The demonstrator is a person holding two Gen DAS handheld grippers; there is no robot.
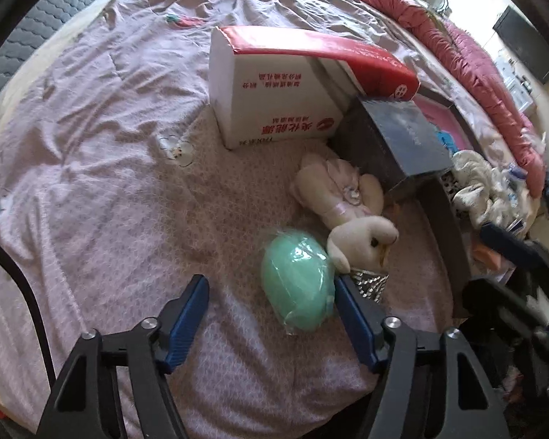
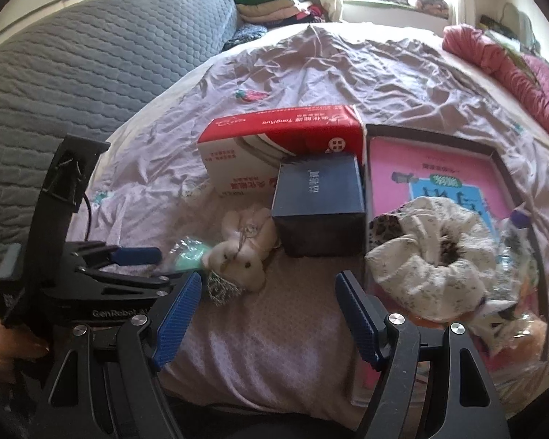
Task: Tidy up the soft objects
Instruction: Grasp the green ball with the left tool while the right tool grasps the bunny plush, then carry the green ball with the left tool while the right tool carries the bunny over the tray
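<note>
The left gripper (image 1: 269, 298), jaws apart and empty, nears the green pouch (image 1: 297, 280) at lower centre; it should straddle the pouch squarely, avoiding the plush rabbit (image 1: 351, 216).

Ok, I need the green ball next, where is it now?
The green ball lies on the bedspread in the left wrist view, just ahead of the open left tongs toward their right finger, touching the plush rabbit.
</note>
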